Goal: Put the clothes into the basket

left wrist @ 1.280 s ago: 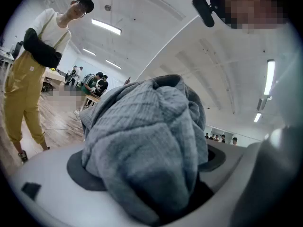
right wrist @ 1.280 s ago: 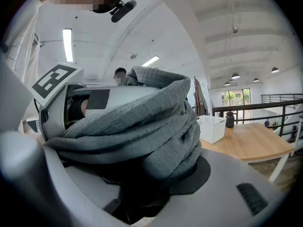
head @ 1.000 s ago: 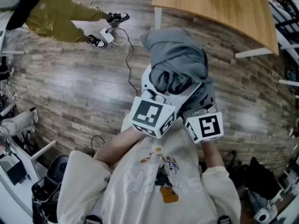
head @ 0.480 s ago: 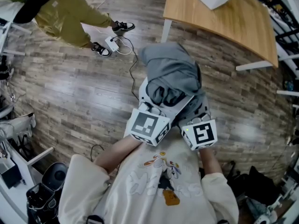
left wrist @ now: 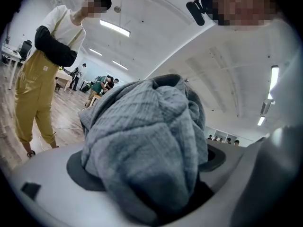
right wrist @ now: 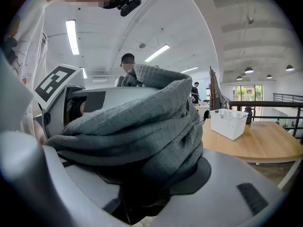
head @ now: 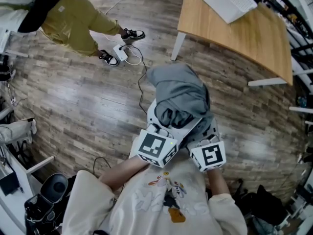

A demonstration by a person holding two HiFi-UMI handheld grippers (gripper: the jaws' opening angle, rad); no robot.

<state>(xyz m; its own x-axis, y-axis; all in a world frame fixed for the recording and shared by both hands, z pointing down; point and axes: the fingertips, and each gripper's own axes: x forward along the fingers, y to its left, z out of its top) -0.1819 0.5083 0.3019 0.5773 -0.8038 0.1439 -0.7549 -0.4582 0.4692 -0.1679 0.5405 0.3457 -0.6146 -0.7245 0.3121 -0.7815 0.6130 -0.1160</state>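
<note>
Closest in, the head view shows the wearer's cream printed sweatshirt [head: 164, 199] and both forearms reaching forward, each hand behind a gripper's black-and-white marker cube. The left gripper [left wrist: 151, 188] and the right gripper [right wrist: 142, 193] sit side by side, nearly touching, in front of the chest.

Both are clamped on the same thing: a bundled grey waffle-knit garment [head: 182, 94]. In the left gripper view the cloth fills the gap between the white jaws and spills over the dark pads. In the right gripper view thick folds of it are pinched between the jaws, which stand wide apart around the bulk. The grey waffle-knit garment is heaped on top of both grippers, carried in the air above the wood-plank floor [head: 88, 106] — it touches neither floor nor furniture.

Further off on the floor lies a white power strip [head: 120, 53] with a dark cable trailing from it. Just beside it stand the shoes of a person in mustard-yellow overalls [head: 73, 21].

Farthest, beyond the bundle, is a light wooden table [head: 244, 38] on white legs. On it sits a white slotted plastic basket [right wrist: 228, 123] — well apart from the garment.
</note>
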